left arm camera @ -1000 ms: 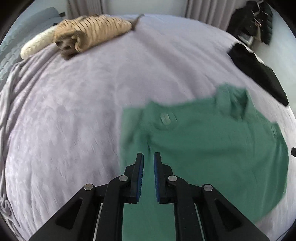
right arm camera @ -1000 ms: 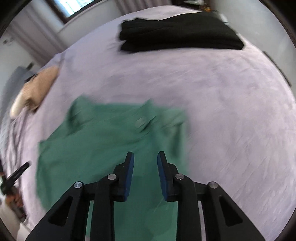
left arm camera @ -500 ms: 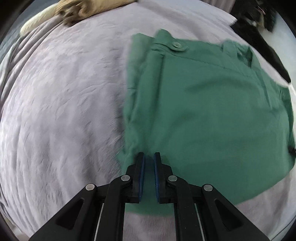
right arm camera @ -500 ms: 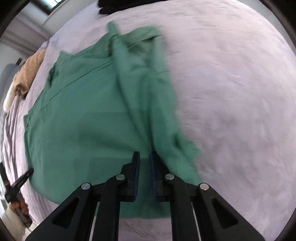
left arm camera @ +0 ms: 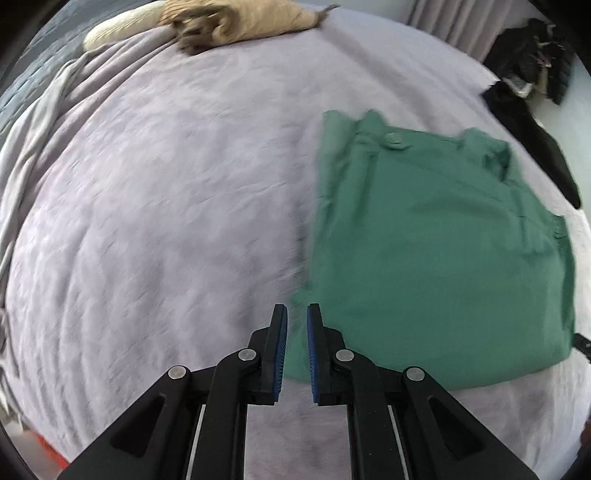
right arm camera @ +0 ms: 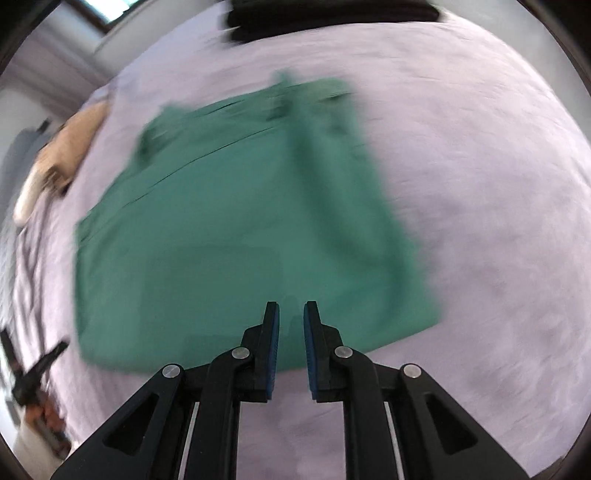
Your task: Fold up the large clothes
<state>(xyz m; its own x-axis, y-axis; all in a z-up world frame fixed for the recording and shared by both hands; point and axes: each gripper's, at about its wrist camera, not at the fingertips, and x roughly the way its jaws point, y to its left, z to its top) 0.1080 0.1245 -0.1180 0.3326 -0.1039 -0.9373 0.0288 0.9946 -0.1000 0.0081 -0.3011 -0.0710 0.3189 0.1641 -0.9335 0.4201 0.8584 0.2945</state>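
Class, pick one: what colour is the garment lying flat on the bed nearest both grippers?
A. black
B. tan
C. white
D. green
D: the green garment spreads on the bed just ahead of both grippers, while the tan and black clothes lie farther off.

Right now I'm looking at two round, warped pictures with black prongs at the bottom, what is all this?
No robot here: a person holds a two-finger tool in each hand, and each tool has a wide-angle camera looking along its fingers. One picture comes from the left tool, the other from the right tool. Both look down on a bed with a lilac cover. A green garment lies on it, partly folded. The left tool is shut, apparently pinching the garment's near corner. The right tool's jaws are opening over the cloth, not gripping it. A tan pile and black clothes lie farther off.
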